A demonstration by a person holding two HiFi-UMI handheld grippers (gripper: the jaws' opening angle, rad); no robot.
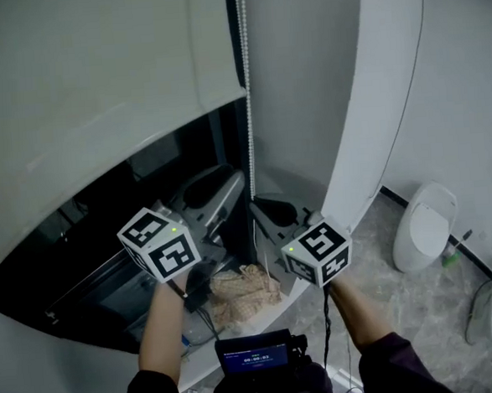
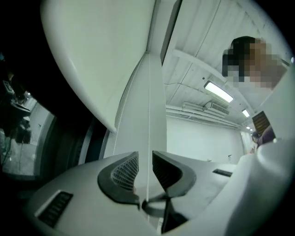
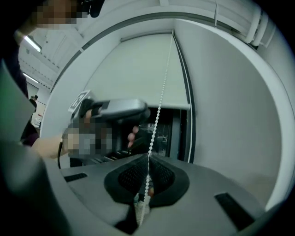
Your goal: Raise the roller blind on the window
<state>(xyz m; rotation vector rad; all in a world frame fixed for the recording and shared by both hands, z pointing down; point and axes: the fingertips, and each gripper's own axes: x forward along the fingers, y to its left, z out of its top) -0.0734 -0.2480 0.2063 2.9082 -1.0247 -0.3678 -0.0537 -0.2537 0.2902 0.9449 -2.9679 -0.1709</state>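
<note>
White blind part-raised, right hand-held gripper pinching bead chain, left hand-held gripper ajar.

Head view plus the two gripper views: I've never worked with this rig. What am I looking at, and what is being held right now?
There is no robot arm here. A person holds a two-jaw gripper in each hand, and the marker cubes are part of the grippers. The head view looks down from the person's head at the left gripper and the right gripper, in front of a window with a roller blind partly down and its bead chain. A beige cloth lies on the ledge below. Each gripper view looks along that gripper's own jaws. In the right gripper view the jaws are shut on the bead chain. In the left gripper view the jaws stand apart, and the chain runs between them unpinched.
</note>
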